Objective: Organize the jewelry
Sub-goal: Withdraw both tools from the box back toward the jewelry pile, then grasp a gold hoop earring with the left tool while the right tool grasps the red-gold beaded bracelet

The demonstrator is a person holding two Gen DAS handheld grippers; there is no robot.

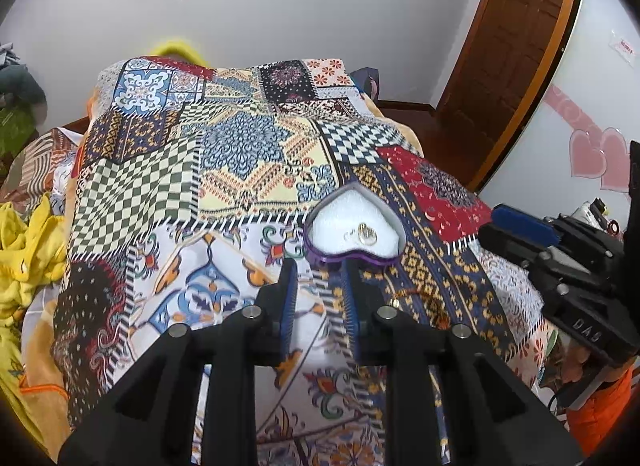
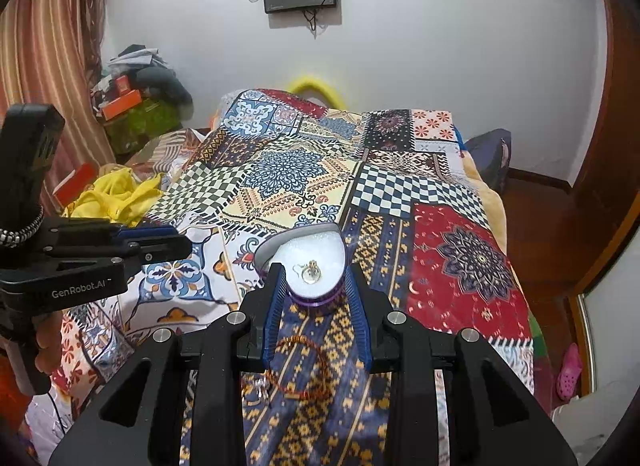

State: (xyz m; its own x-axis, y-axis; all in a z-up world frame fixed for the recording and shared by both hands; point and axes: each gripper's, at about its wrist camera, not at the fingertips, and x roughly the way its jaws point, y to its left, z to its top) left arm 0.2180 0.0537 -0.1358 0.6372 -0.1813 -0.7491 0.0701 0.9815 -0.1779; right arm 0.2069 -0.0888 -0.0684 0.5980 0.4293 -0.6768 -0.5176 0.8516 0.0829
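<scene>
Right wrist, jaws flanking heart box point(image 2: 316, 266), apart

The patchwork-print cotton bedspread point(image 2: 304, 185) looks soft and matt, its weave slightly rumpled toward the lower left of the frame. On it, the purple heart-shaped plastic jewelry box point(image 2: 316, 298) has a glossy ribbed wall, and its white lining point(image 1: 340, 221) looks fuzzy, like foam or velvet. The small gold-coloured metal earrings point(image 2: 310, 272) inside glint. The copper-coloured coiled wire bracelet point(image 2: 300, 366) at lower centre shines faintly. The right tongs point(image 2: 316, 294) are matt black plastic with ridged blue rubbery pads point(image 2: 276, 306) and brushed metal pins. The brown wooden door point(image 1: 516, 45) at upper right has a smooth semi-gloss finish.
</scene>
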